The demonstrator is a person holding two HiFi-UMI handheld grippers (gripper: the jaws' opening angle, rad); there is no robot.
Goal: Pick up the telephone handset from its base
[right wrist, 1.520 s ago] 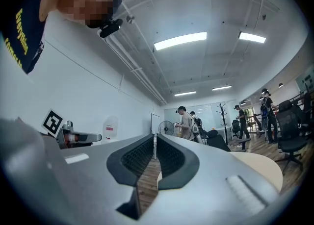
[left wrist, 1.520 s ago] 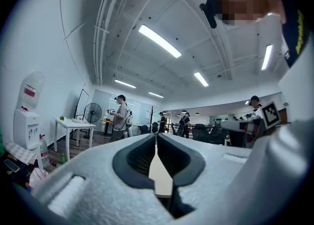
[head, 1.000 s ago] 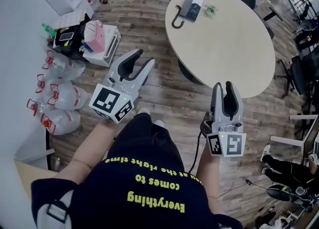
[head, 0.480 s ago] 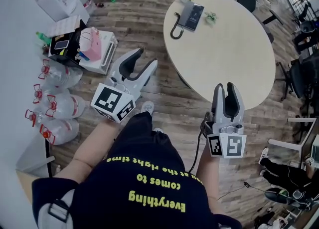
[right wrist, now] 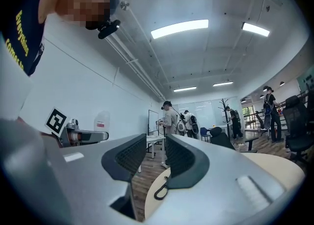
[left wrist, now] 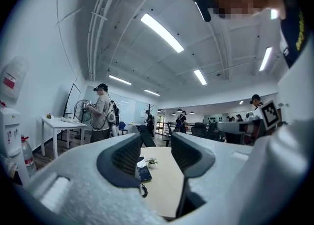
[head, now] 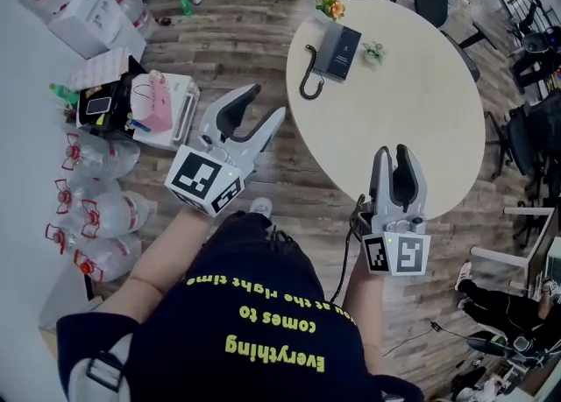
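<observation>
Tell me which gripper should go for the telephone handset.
Left, probably. The left gripper, its empty jaws just opened wider, looks nearer the telephone and frames it between them in its own view. The right gripper, also open, stands farther off.

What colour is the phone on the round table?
The telephone is dark, nearly black; the head view shows it best.

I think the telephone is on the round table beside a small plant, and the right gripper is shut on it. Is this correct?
One part is wrong. The right gripper is open, not shut on the telephone. The right gripper view shows its fingers apart with nothing between them. The telephone is indeed on the round table beside a small plant.
</observation>
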